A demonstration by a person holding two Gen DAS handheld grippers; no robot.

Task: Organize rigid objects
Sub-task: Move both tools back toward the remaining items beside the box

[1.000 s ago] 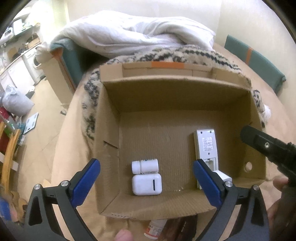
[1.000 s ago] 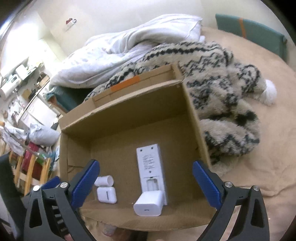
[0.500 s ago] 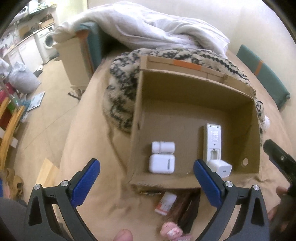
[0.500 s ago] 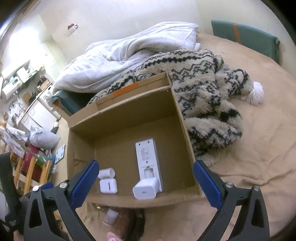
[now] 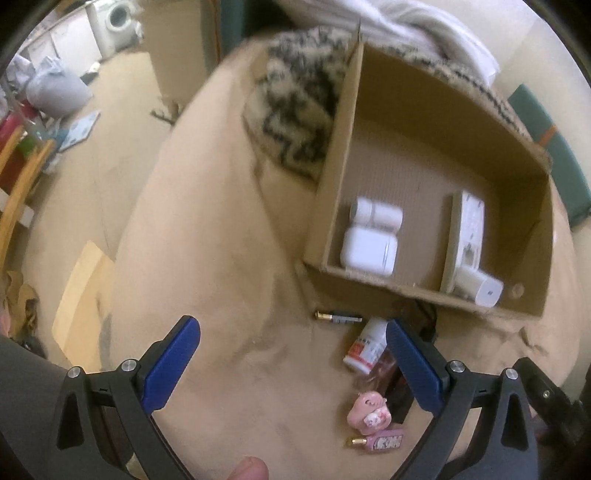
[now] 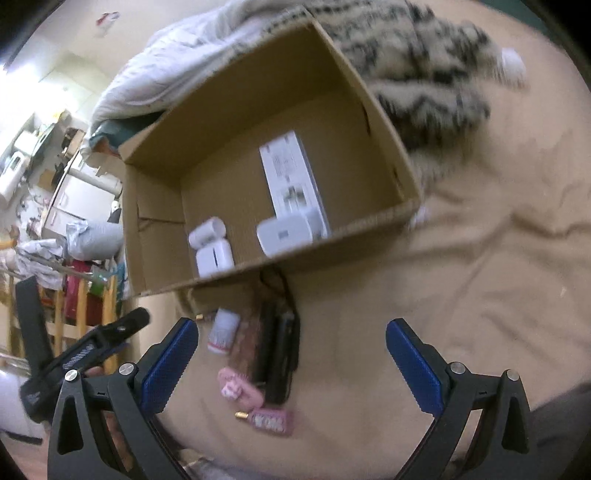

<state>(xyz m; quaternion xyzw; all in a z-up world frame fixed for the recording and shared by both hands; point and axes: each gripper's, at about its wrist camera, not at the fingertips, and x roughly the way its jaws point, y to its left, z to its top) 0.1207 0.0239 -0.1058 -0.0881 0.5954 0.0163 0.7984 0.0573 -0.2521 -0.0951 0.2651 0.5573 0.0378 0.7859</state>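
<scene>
Left gripper [image 5: 291, 341]: spread, empty.
Right gripper [image 6: 291, 341]: spread, empty.
Brown cardboard box [image 5: 424, 291]: holds 4 white items.
Beige bed [image 5: 207, 258]: red-labelled white pill bottle [image 5: 365, 345] near box.

My bedding: patterned fleece blanket [image 5: 295, 107], white duvet [image 6: 155, 85], tan sheet [image 5: 207, 229]; washing machine [image 5: 120, 16] beyond.

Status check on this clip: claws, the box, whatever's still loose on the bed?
Left claw open, empty. Right claw open, empty. Cardboard box holds four white items. Battery, pill bottle, pink keychain outside it.
</scene>
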